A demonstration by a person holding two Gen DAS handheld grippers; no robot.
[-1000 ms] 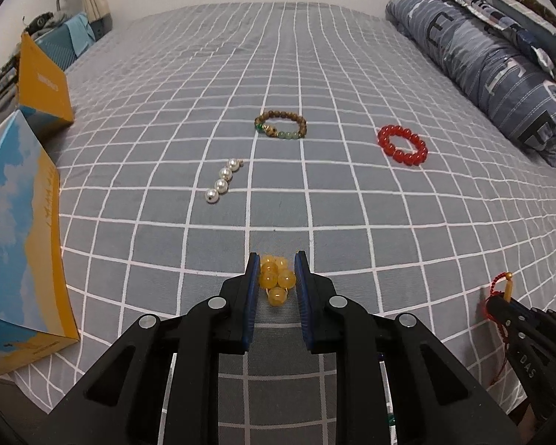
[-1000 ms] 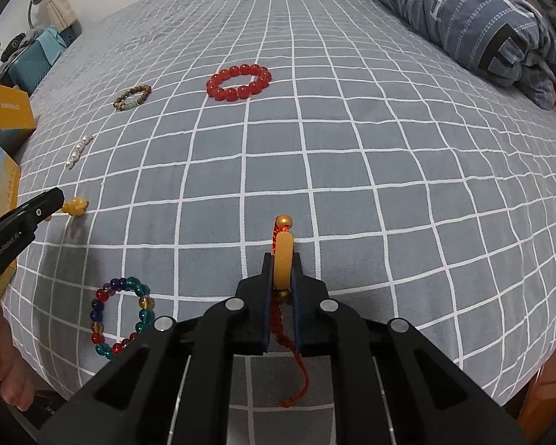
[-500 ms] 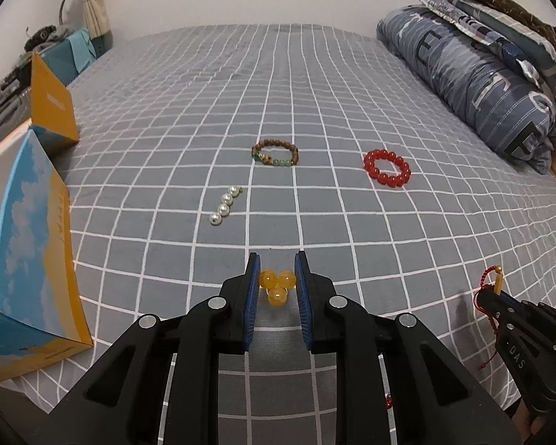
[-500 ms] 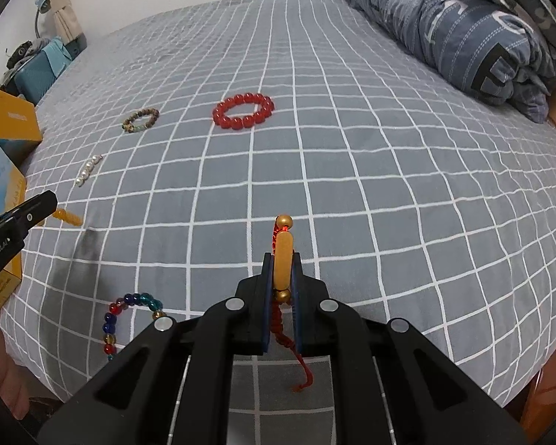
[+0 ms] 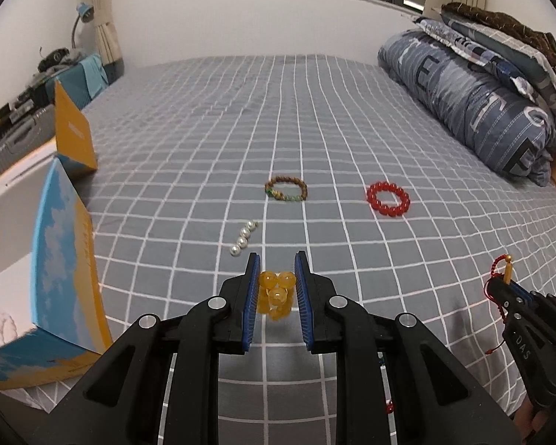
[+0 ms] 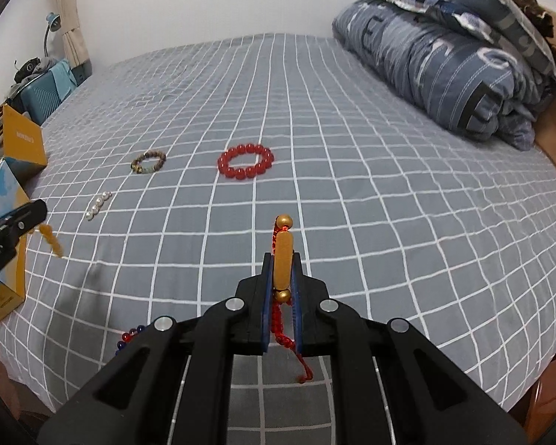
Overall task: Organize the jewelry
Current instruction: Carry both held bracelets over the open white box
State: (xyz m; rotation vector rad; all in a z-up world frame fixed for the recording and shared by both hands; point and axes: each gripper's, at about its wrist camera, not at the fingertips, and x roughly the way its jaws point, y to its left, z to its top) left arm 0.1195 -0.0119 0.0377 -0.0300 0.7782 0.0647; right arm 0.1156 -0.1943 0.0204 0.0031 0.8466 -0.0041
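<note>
My left gripper (image 5: pixel 277 263) is shut on a yellow amber bead bracelet (image 5: pixel 275 294), which hangs bunched between its blue pads above the grey checked bed (image 5: pixel 315 118). My right gripper (image 6: pixel 282 257) is shut on a red cord bracelet with a gold tube bead (image 6: pixel 283 259); its red cord dangles below the jaws. From the right wrist view the left gripper (image 6: pixel 37 209) shows at the left edge with the amber beads (image 6: pixel 52 241) hanging from it. The right gripper (image 5: pixel 500 285) appears at the left wrist view's right edge.
On the bed lie a pearl strand (image 5: pixel 244 241), a brown wooden bead bracelet (image 5: pixel 286 191) and a red bead bracelet (image 5: pixel 388 198). A multicoloured bead bracelet (image 6: pixel 129 335) peeks out near the front edge. An open blue-and-orange box (image 5: pixel 48 278) stands left; folded bedding (image 5: pixel 474 104) lies right.
Both grippers have risen from the bed with their bracelets and tilted up, so more of the room shows. The amber bracelet now hangs clear of the sheet.
</note>
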